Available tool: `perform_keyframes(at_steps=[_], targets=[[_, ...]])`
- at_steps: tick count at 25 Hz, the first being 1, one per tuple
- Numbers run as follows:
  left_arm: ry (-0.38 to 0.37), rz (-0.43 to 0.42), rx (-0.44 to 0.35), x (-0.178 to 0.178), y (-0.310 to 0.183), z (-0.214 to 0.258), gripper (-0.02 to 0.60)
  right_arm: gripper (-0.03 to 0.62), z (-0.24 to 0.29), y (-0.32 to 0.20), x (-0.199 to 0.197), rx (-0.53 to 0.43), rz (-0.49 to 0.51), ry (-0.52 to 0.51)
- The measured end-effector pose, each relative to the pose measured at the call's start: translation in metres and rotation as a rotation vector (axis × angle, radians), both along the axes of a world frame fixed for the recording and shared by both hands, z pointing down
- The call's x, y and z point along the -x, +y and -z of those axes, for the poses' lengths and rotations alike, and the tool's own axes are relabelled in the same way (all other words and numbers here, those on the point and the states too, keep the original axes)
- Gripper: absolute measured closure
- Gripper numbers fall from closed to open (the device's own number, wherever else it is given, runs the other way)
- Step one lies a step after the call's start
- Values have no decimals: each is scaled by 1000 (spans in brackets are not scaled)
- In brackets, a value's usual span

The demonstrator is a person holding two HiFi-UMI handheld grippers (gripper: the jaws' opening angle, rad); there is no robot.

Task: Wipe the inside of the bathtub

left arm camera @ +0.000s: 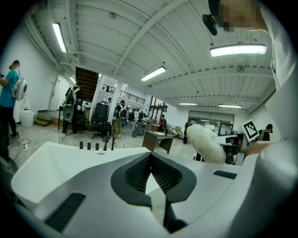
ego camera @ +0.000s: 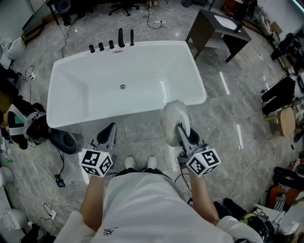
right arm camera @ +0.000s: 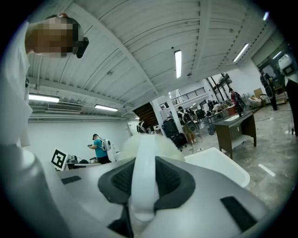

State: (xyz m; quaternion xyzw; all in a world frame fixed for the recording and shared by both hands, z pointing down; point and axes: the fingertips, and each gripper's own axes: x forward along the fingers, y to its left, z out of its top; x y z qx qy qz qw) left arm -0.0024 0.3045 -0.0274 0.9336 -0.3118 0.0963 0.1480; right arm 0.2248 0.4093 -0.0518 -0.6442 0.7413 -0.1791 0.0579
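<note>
White duster handle (right arm camera: 142, 172), clamped by right gripper (ego camera: 184, 134), half hides its fluffy head (right arm camera: 168, 144).

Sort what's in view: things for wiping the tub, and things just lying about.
For the job:
bathtub
fluffy white duster, clamped in the right gripper
left gripper, fingers together on nothing

Lying about:
dark side table
floor cables
office chair

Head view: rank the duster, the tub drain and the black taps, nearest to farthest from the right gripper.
1. Duster, held in the right gripper, its head at the bathtub near rim.
2. Drain, mid tub floor, further left.
3. Black taps, along the far rim.
</note>
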Motion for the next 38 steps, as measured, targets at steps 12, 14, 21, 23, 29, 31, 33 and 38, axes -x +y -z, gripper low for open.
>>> perform_keyframes(at_steps=[12, 14, 21, 23, 29, 31, 33, 38], targets=[[19, -13, 15, 17, -12, -4, 571, 499, -3, 1, 22, 7, -35, 2], [30, -21, 12, 18, -15, -1, 571, 499, 0, 0, 25, 4, -44, 17], [61, -51, 12, 33, -21, 2, 571, 499, 4, 0, 39, -9, -78, 42], [61, -62, 17, 38, -22, -1, 571, 499, 3, 2, 41, -11, -97, 34], [52, -95, 33, 49, -26, -8, 571, 499, 5, 5, 48, -2, -140, 31], [54, -110, 35, 54, -23, -10, 571, 499, 5, 11, 53, 2, -153, 31], [59, -124, 33, 57, -19, -10, 571, 499, 4, 16, 56, 7, -162, 35], [72, -144, 37, 55, -22, -10, 571, 499, 2, 14, 55, 19, -167, 25]])
